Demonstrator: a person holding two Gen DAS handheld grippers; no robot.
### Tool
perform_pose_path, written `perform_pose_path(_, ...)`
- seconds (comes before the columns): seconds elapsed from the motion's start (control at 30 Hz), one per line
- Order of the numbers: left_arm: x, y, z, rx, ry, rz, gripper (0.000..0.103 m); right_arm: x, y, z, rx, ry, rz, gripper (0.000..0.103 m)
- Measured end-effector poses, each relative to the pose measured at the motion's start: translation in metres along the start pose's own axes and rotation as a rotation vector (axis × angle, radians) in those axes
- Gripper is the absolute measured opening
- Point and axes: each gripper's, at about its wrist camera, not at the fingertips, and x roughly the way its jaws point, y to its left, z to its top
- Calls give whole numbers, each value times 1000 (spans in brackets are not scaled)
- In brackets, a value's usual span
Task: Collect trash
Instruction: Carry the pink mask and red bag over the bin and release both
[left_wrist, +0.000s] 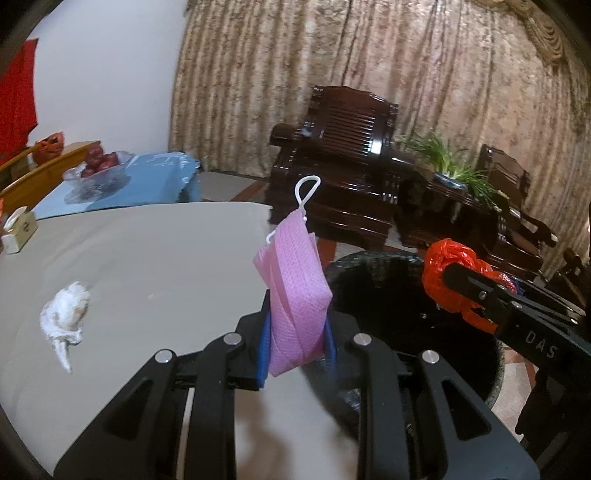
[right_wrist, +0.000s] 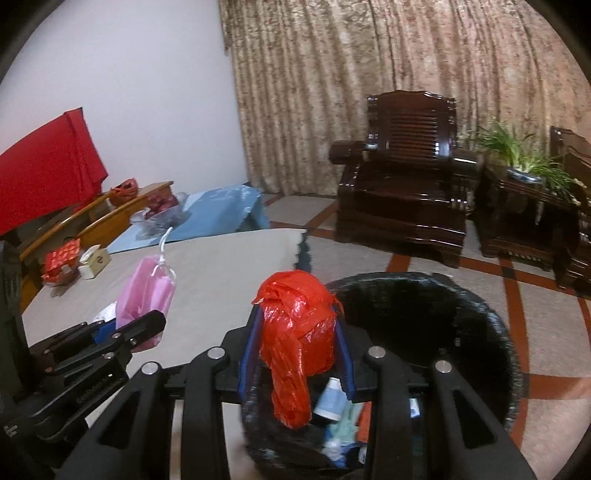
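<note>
Leftmost, a crumpled white tissue (left_wrist: 64, 314) lies on the grey table (left_wrist: 147, 258), well apart from the black trash bin (right_wrist: 461, 317). Nearer the bin, the left gripper (left_wrist: 297, 343) pinches a folded pink face mask (left_wrist: 295, 291) above the table's edge, its white ear loop sticking up. Just right of it, the right gripper (right_wrist: 297, 354) clamps a bunched red plastic bag (right_wrist: 299, 332) over the bin's near rim, bag tail dangling inside above other rubbish.

Grey table (left_wrist: 155, 266) with litter and boxes
A crumpled white tissue (left_wrist: 64, 314) lies on it; a tissue box (right_wrist: 95, 261) and red box (right_wrist: 62, 261) sit at its far edge
</note>
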Motion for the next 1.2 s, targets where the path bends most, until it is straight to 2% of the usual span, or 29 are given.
perform_pose_path(0.37,37,-47,1,60,30,-72,23,-1,-40,-12,24,15,-67,36)
perform_pose_path(0.9,89,-75,-8,90,111,-134,23,19,-95,-28,72,77,-140,36)
perform_pose_path(0.97,96,-79,-10,93,122,-143,26,24,-100,-31,68,92,-147,36)
perform_pose_path(1.0,99,-81,-9,90,127,-151,29,26,-102,-32,63,98,-150,40)
perform_pose_path(1.07,103,-80,-9,72,132,-168,51,30,-105,-35,49,117,-168,43)
perform_pose_path(1.13,103,-76,-10,64,129,-179,56,30,-108,-35,42,123,-183,62)
perform_pose_path(1.17,102,-72,-11,63,128,-186,59,27,-109,-36,37,122,-188,67)
perform_pose_path(1.2,101,-70,-12,61,126,-189,61,24,-109,-37,33,116,-188,76)
